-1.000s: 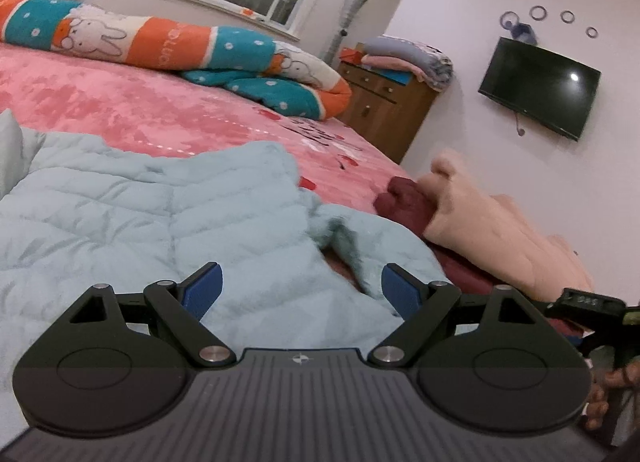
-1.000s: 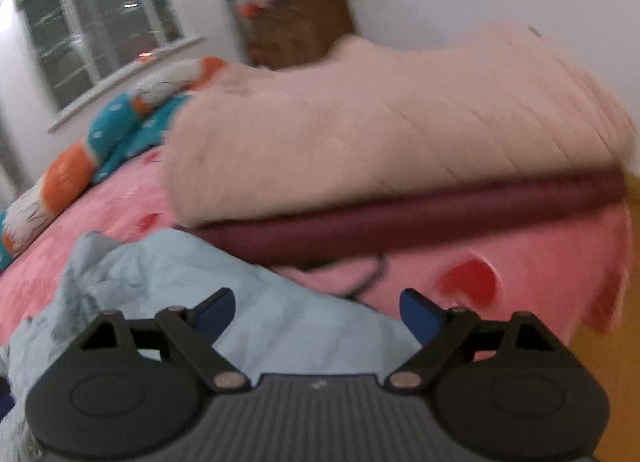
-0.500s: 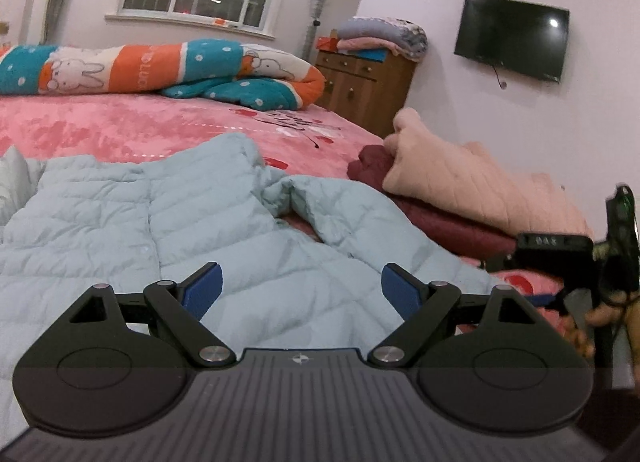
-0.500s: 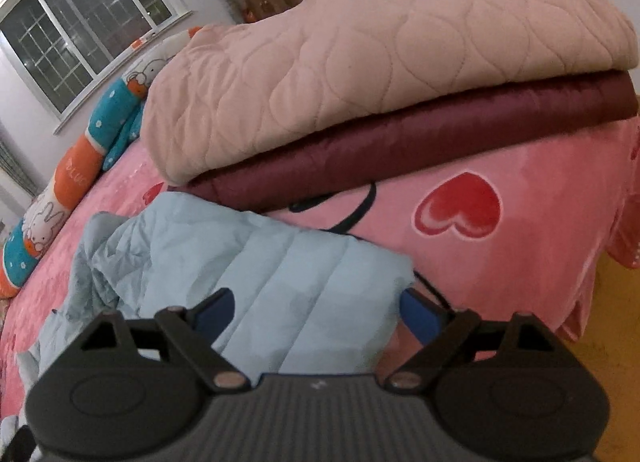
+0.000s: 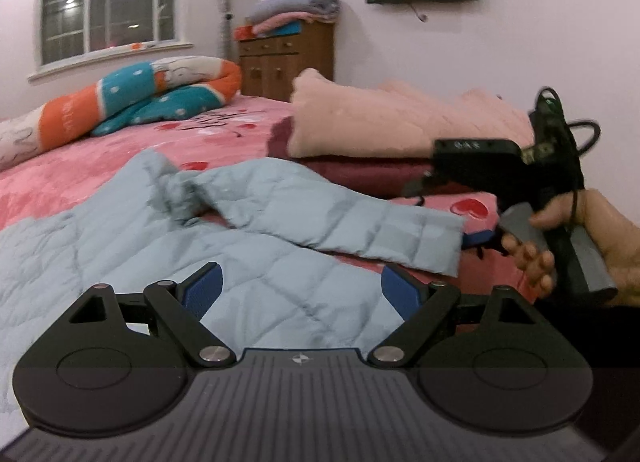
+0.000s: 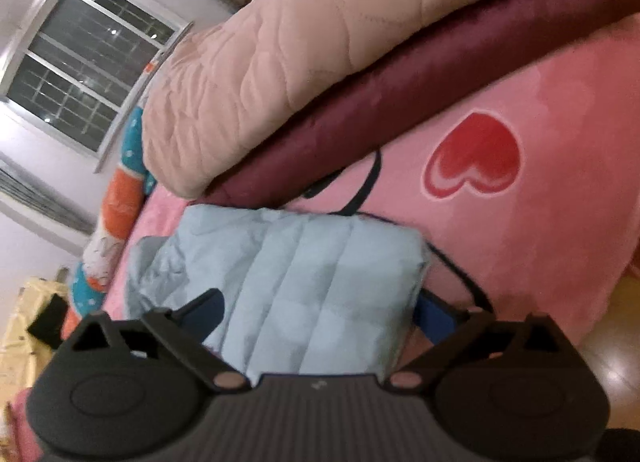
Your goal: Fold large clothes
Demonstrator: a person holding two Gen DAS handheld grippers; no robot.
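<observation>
A light blue quilted jacket (image 5: pixel 132 246) lies spread on the pink bed (image 5: pixel 60 178). Its sleeve (image 5: pixel 340 218) reaches out to the right, toward the bed's edge. My left gripper (image 5: pixel 300 290) hovers open over the jacket's body with nothing between its blue pads. In the right wrist view the sleeve's cuff (image 6: pixel 320 294) lies between the fingers of my right gripper (image 6: pixel 320 310). Its jaws are opening wide and the pads do not press on the cloth. In the left wrist view a hand (image 5: pixel 600 238) holds the right gripper (image 5: pixel 480 238) at the cuff's end.
A folded peach quilted garment (image 5: pixel 380 126) rests on a maroon one (image 5: pixel 360 174) just behind the sleeve. A rolled orange and teal quilt (image 5: pixel 160 98) lies at the far side, and a wooden dresser (image 5: pixel 288 58) stands beyond. The bed edge drops to a wooden floor (image 6: pixel 600 342).
The left view has rolled and swung right, bringing the right gripper and its hand into sight. The right gripper sank toward the sleeve cuff, rolled, and its jaws widened around it.
</observation>
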